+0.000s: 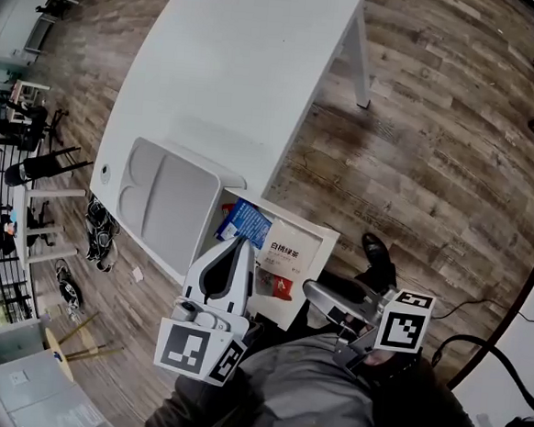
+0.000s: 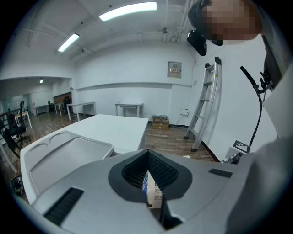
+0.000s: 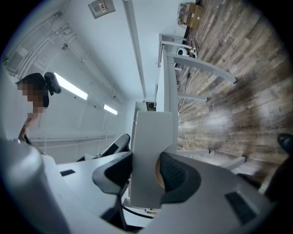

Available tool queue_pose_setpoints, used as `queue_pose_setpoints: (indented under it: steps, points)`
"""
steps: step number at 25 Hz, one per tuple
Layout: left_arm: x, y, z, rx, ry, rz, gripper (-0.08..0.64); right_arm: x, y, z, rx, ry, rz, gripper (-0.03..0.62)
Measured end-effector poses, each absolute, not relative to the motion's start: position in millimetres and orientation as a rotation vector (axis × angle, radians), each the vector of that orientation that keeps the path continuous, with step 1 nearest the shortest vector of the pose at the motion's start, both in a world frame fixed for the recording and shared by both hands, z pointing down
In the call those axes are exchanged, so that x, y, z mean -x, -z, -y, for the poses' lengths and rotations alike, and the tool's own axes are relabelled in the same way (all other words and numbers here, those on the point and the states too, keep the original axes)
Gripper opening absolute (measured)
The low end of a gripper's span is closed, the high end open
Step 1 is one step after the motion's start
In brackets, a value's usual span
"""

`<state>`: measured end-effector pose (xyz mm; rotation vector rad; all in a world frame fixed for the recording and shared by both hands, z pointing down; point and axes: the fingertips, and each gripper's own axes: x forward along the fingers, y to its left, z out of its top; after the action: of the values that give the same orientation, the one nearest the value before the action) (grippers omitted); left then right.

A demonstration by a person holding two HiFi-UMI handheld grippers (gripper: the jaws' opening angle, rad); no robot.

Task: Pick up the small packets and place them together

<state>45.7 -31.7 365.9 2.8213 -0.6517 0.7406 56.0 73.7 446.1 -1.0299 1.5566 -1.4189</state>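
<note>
Right tongs (image 1: 309, 292) clamp box (image 1: 290, 212) beside table (image 1: 242, 68), wooden floor (image 1: 439, 129).

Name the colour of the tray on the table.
Pale grey compartment tray; clearest in head view.

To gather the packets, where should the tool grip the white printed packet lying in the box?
Probably from above: the white printed packet lies face up in the open white cardboard box, whose walls block the sides. Pinch one long edge.
</note>
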Motion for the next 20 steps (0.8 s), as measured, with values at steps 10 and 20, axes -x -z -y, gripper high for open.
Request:
queue_pose_setpoints:
  steps: [10, 20]
  points:
    - [-48.7, -371.0, 31.9, -2.817, -0.76, 0.662, -0.005, -56.5, -448.5, -73.8, 0.998, 1.417, -1.568, 0.196]
    - [-40.5, -367.6, 37.7, -2.786, -0.741, 0.767, -0.005, -60.5, -452.4, -82.9, 1.006, 1.454, -1.635, 0.241]
